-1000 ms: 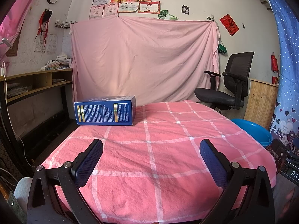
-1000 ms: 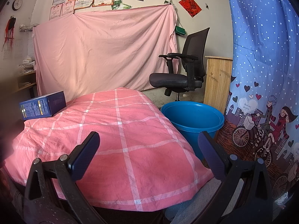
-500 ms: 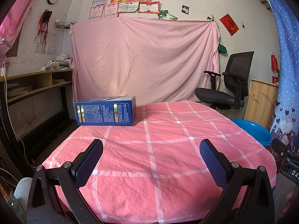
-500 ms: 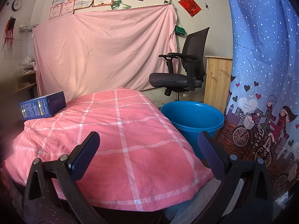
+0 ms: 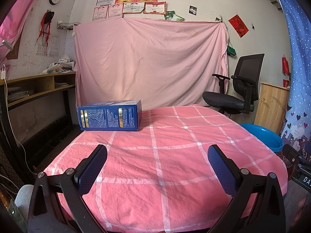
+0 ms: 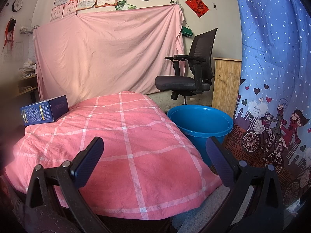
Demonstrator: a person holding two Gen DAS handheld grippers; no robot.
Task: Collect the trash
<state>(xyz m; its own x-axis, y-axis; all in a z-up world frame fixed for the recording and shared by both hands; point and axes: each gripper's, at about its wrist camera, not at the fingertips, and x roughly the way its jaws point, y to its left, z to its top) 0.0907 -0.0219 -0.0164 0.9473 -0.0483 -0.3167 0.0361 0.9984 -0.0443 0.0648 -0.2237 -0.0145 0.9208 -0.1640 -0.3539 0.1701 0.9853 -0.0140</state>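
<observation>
Where cloth (image 5: 175, 155) spreads, box (image 5: 109, 115), bucket (image 6: 200, 120) beside.

We hold the left tongs (image 5: 157, 155) spread wide and empty over the near edge of the surface (image 5: 175, 174), which is draped in a pink checked cloth. A blue box (image 5: 109, 115) lies on its long side at the far left corner, well apart from our fingers (image 5: 93, 167). To the right, beside the surface, a blue tub (image 5: 264, 136) shows part of its rim. Behind it stands a black office chair (image 5: 239, 89) before a hanging pink sheet (image 5: 149, 62).
</observation>
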